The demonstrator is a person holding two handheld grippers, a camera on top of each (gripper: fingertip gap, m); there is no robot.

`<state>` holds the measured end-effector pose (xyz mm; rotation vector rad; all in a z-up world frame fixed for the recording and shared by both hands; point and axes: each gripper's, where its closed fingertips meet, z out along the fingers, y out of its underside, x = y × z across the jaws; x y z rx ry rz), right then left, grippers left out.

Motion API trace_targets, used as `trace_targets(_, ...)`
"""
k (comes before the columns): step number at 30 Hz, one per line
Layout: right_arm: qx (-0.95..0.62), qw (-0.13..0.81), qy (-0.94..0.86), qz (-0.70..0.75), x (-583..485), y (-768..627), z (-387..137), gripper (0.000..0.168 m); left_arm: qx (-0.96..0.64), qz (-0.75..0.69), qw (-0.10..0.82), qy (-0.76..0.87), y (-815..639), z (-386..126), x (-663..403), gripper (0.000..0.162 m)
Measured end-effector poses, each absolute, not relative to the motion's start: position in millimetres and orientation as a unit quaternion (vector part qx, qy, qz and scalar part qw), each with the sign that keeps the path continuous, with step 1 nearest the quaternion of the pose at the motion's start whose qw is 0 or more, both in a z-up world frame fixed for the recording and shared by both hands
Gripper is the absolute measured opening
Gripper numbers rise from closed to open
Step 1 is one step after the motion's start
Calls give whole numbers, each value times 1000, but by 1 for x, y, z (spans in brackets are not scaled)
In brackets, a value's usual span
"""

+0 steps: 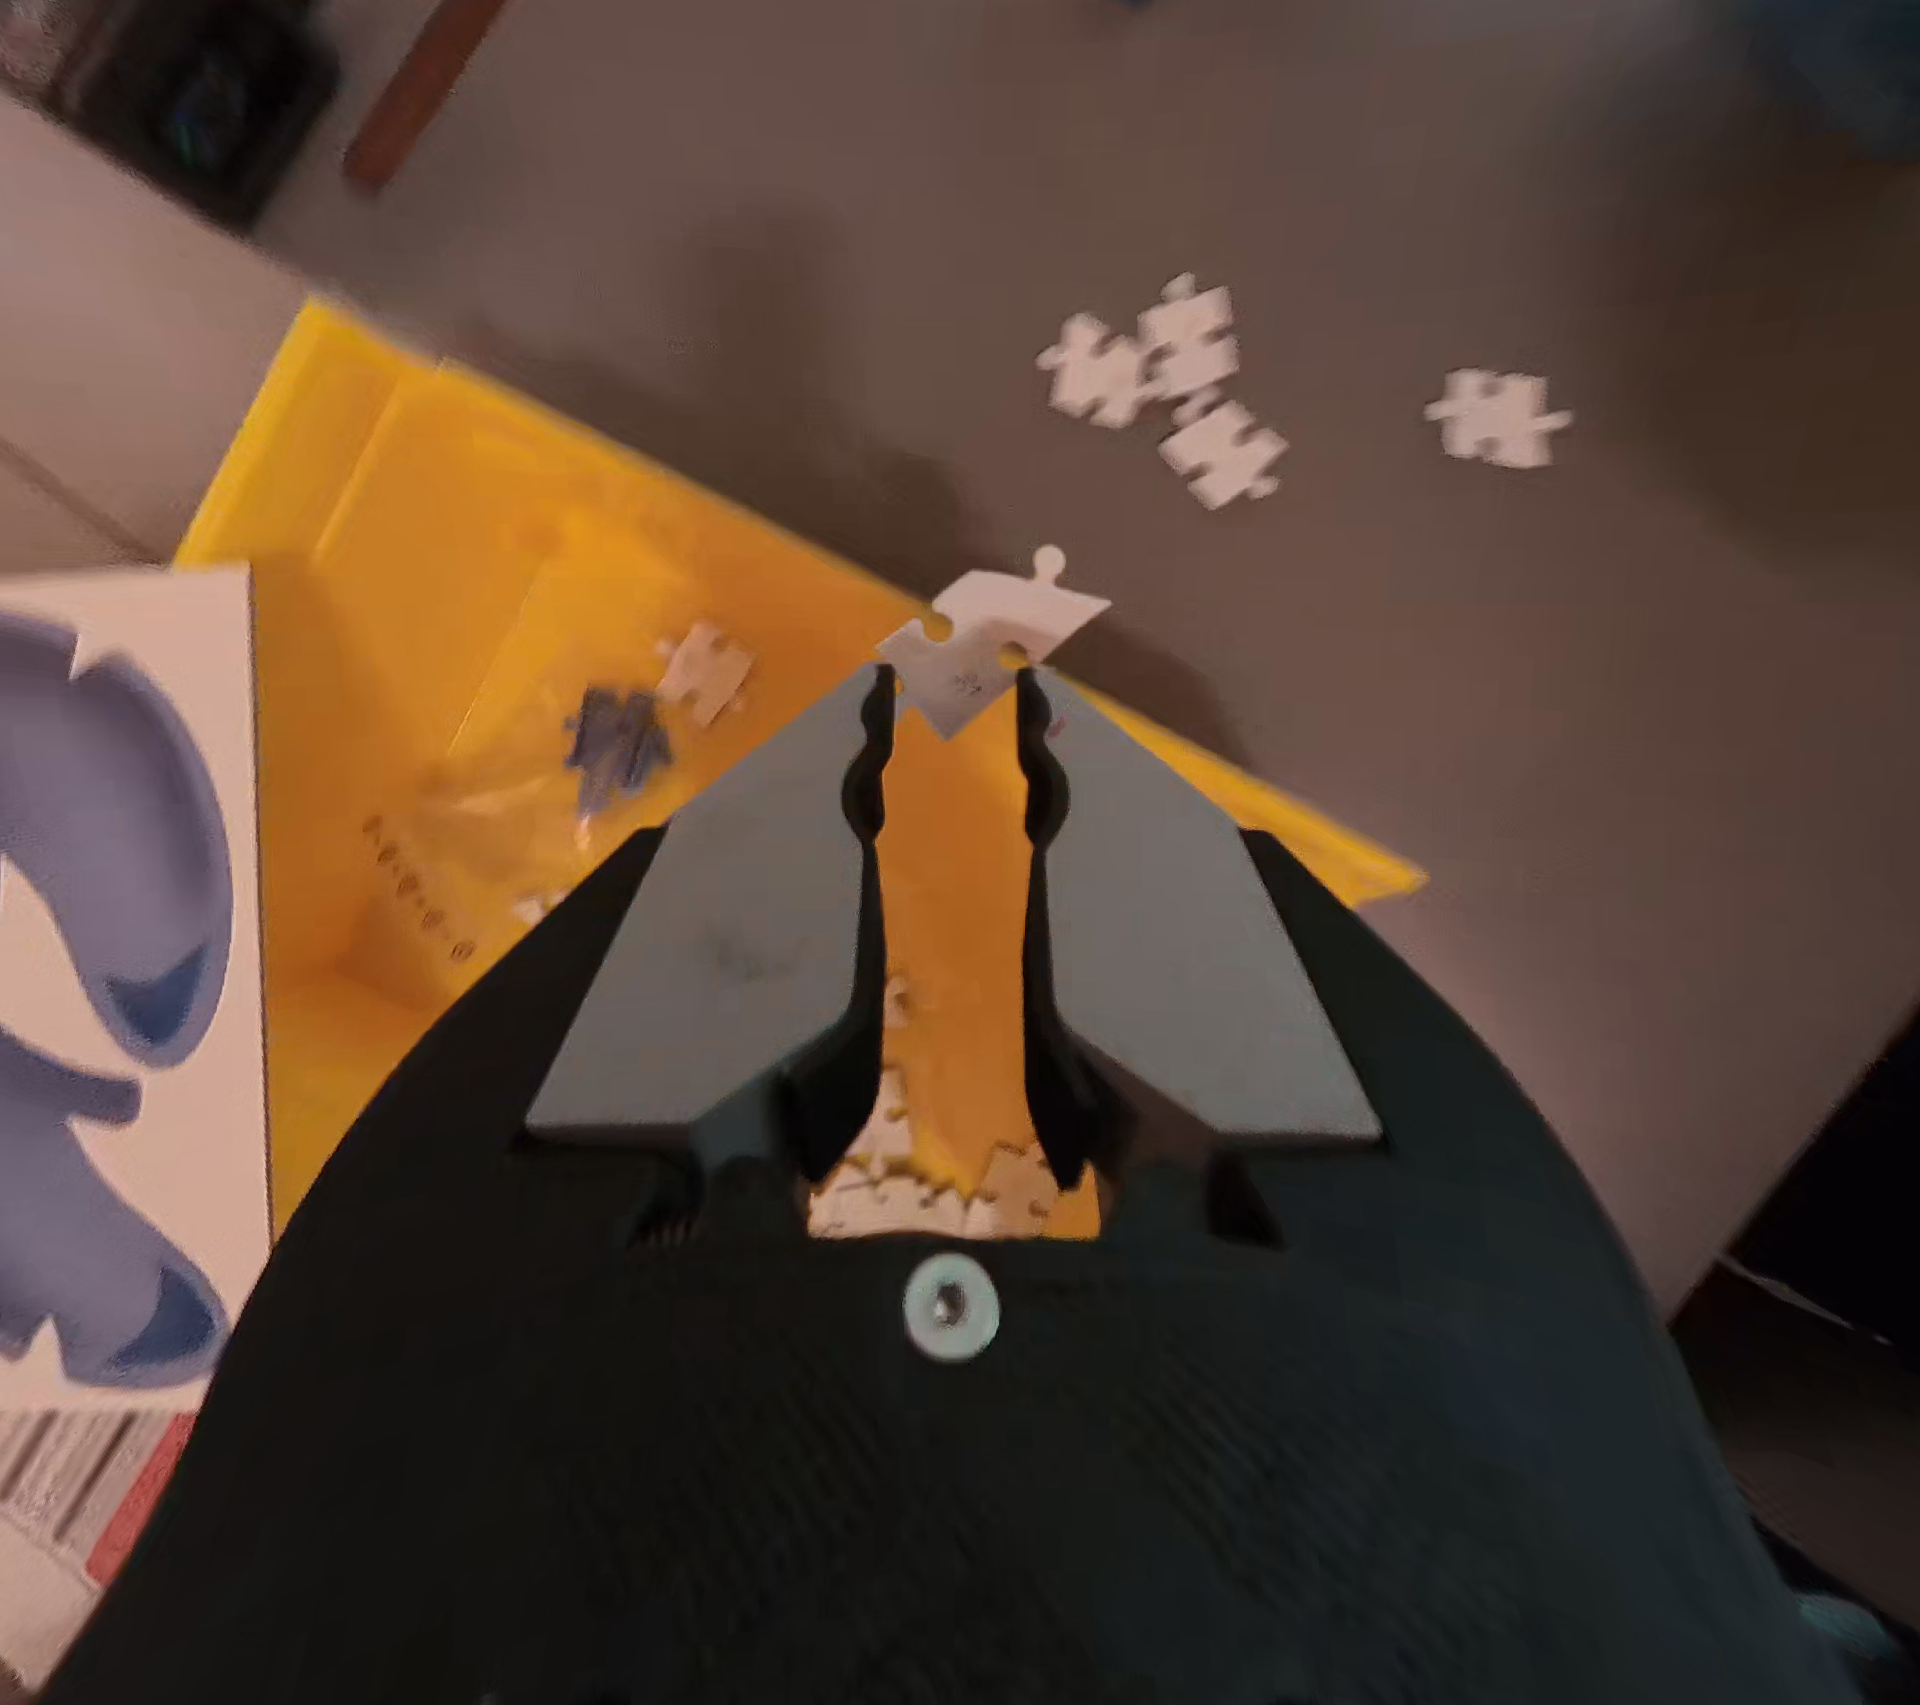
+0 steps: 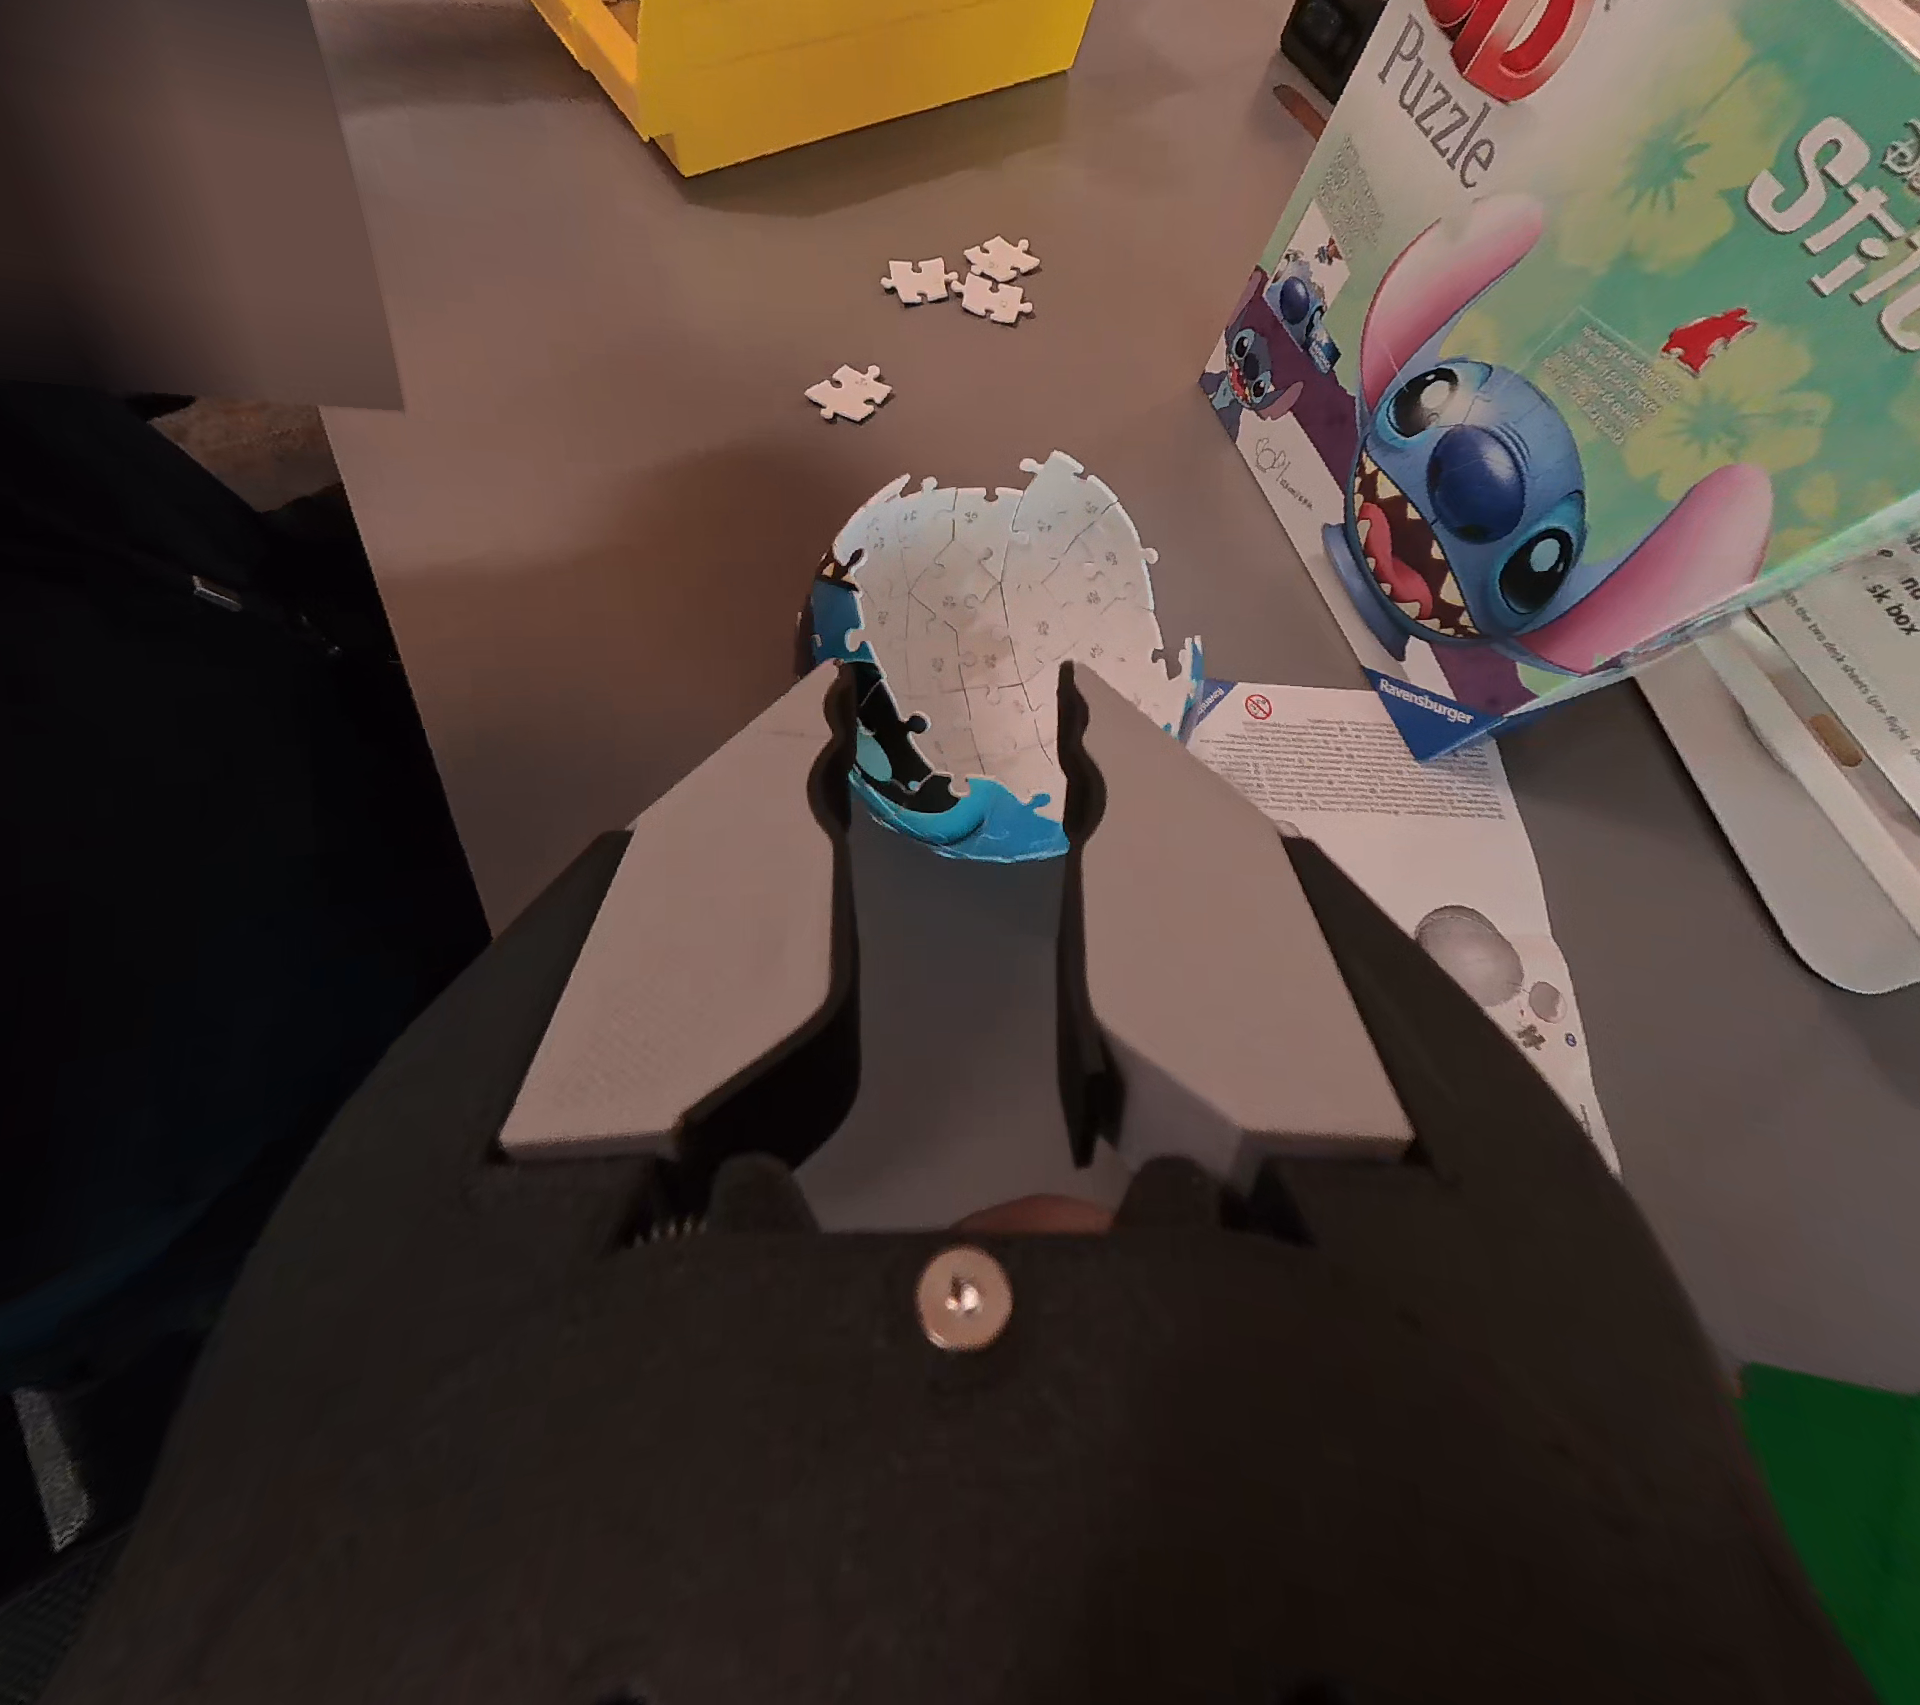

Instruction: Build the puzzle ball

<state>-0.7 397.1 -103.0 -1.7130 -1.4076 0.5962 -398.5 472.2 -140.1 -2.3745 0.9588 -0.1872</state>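
So the left gripper (image 1: 951, 673) pinches a white puzzle piece (image 1: 982, 642) at its tips above the yellow bin (image 1: 436, 616). The right gripper (image 2: 956, 684) seems clamped on the half-built ball (image 2: 997, 627), rim between its jaws. Keep the ball steady and line the tabs up before pressing.

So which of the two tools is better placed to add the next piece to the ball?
Probably the left tool: it already pinches a white puzzle piece at its tips, above the yellow bin's edge. The right tool is busy, its fingers around the half-built ball on the table, apparently steadying it.
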Motion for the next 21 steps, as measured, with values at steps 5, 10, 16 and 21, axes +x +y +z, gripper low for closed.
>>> trace_targets(5,-676,417,-556,244,-2,393,-102,35,-828,-85,272,482,430,-134,-288,20)
trace_targets(10,-673,420,-558,244,0,386,-102,35,-815,-50,199,542,416,-190,-239,20)
trace_targets(16,-674,422,-554,245,9,378,-105,35,-854,38,144,498,444,-242,-267,21)
trace_targets(21,-675,425,-549,250,12,379,-108,35,-874,42,117,470,448,-250,-271,32)
